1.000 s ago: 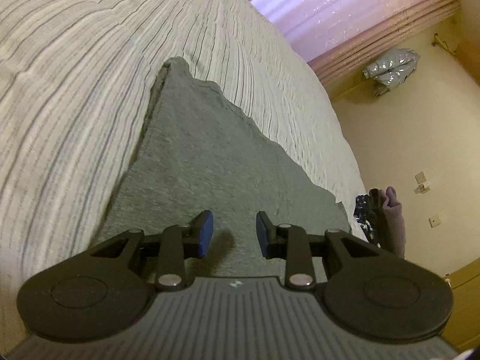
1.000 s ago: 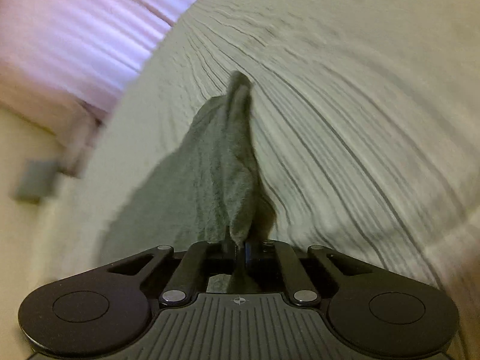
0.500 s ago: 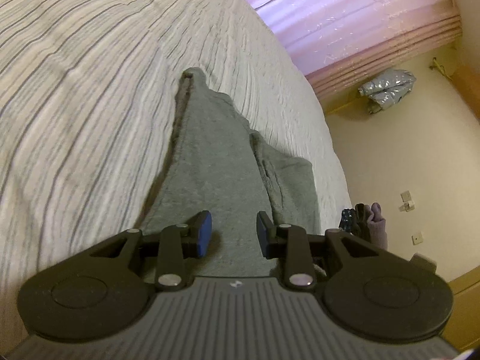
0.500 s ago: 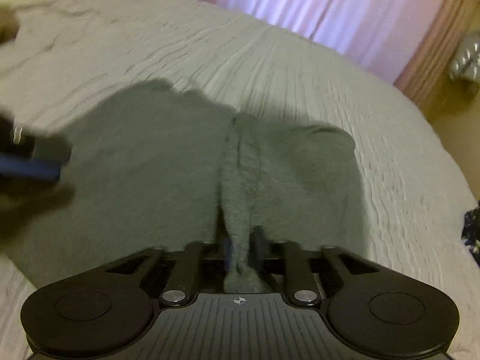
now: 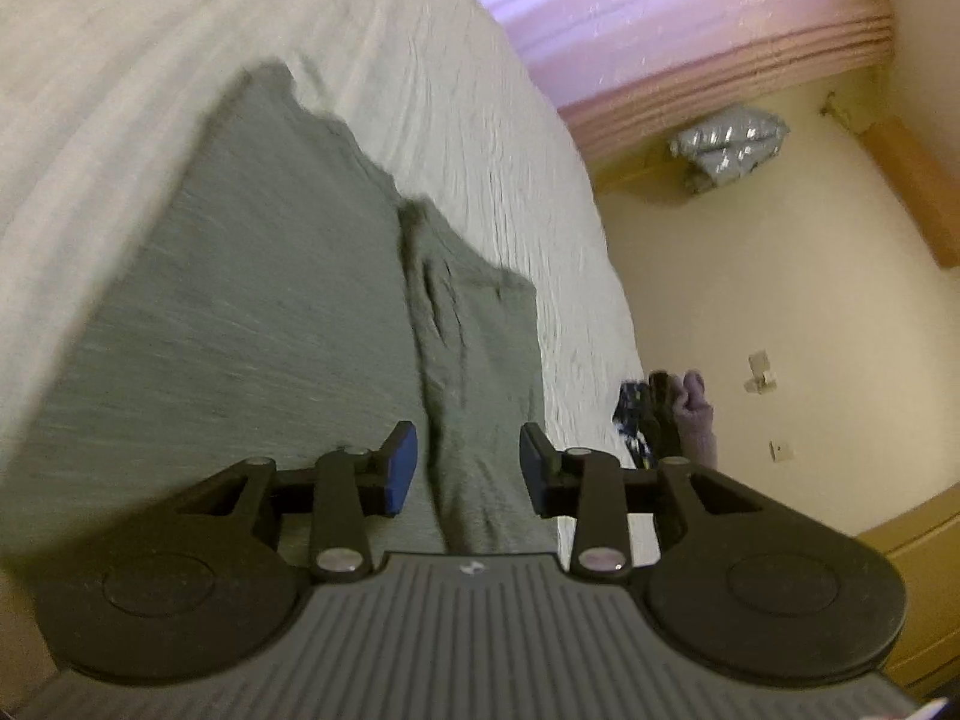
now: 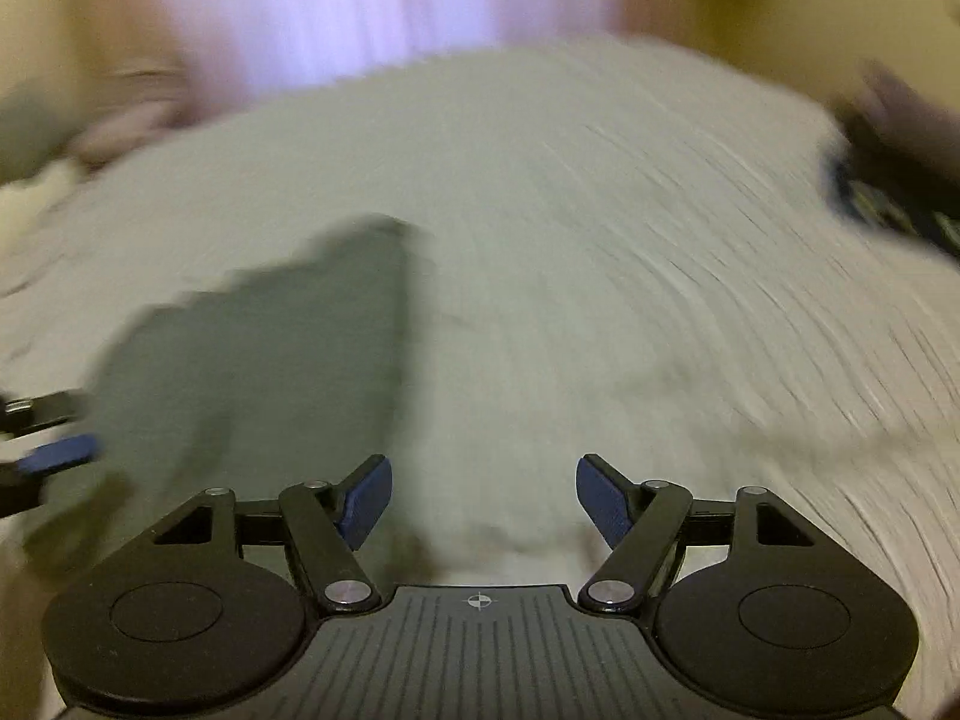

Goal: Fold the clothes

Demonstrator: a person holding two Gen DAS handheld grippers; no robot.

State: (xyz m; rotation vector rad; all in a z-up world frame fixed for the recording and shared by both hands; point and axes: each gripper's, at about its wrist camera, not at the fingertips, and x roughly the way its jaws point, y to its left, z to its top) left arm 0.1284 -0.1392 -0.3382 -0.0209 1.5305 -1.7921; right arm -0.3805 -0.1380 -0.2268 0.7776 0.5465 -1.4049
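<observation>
Left wrist view: your left gripper (image 5: 462,468) hangs over the grey garment (image 5: 270,312), which lies spread on the bed (image 5: 150,60). The jaws are opening and clamp nothing; a raised ridge of cloth runs up between them, with a narrower flap folded over on the right side. Beyond the bed's edge there's a small pile of clothes (image 5: 666,414) on the floor.

Right wrist view, and it's blurred: your right gripper (image 6: 483,501) is over bare bedcover, jaws opening wide with nothing between them. The garment (image 6: 270,360) sits off to its left, and the left gripper's blue pad (image 6: 57,456) pokes in at the frame's edge.

So one side fold looks laid and let go. Next, I'd say, you need a fresh edge: bring the right gripper back to the garment, pinch the cloth cleanly, and flatten that ridge before folding again.
</observation>
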